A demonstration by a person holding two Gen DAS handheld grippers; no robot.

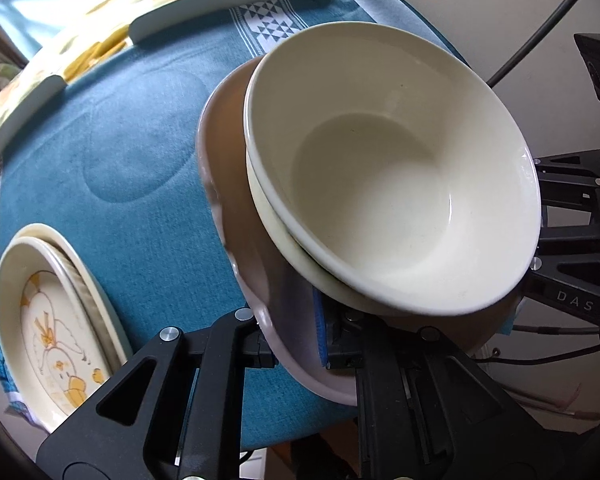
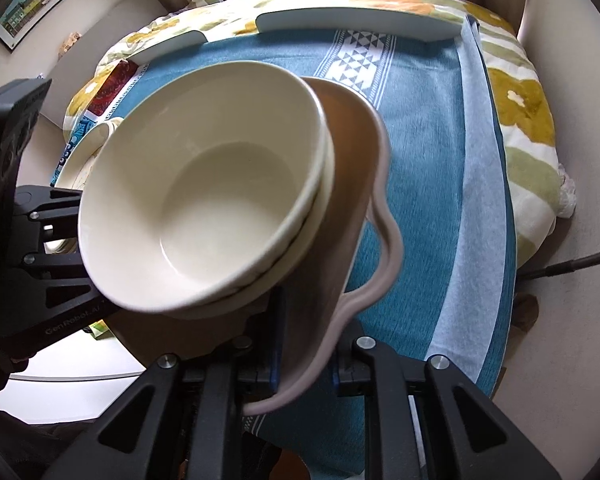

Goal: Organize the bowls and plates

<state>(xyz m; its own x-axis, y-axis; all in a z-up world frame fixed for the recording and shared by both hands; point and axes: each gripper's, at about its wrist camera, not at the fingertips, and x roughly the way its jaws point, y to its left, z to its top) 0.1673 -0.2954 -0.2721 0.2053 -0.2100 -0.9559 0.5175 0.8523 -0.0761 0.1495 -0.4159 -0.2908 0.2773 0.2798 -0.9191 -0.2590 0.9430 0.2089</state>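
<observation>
Two cream bowls [image 1: 392, 168] nested on pink wavy plate [image 1: 228, 184], lifted, tilted above teal cloth [image 1: 140, 152]. Left gripper [image 1: 296, 344] and right gripper [image 2: 304, 364] clamp plate's opposite rims. Duck plates [image 1: 52, 320] at cloth's left edge, nearer left gripper.

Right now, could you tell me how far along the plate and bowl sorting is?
Done: two cream bowls sit nested on the wavy-edged pink plate, and patterned plates are stacked at the corner of the teal cloth. In hand: the left hand-held gripper and the right hand-held gripper each clamp the pink plate's rim. Left: setting this stack down.
</observation>
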